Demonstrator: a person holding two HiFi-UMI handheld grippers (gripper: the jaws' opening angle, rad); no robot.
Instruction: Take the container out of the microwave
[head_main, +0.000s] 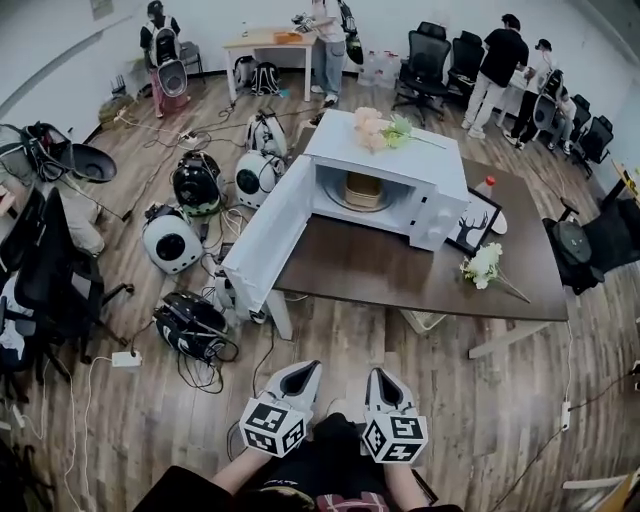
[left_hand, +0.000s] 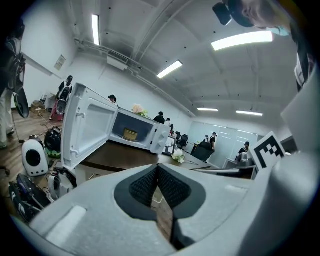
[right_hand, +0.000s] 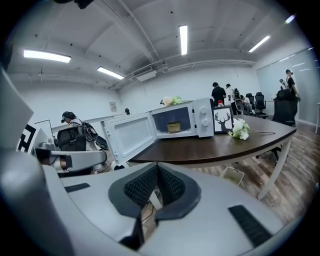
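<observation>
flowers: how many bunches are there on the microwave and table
2. One bunch lies on top of the microwave; the other bunch lies on the table, right of it, by the deer picture. More could be hidden behind the microwave.

Wood floor w/ white walls, ceiling strip lights, office chairs at back

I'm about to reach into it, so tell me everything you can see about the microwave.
The microwave is a white box on the dark brown table. Its door hangs wide open to the left, past the table edge. Inside, a round tan container sits on the turntable. The control panel is at the front right. Pale flowers lie on top; a framed deer picture stands by its right side.
</observation>
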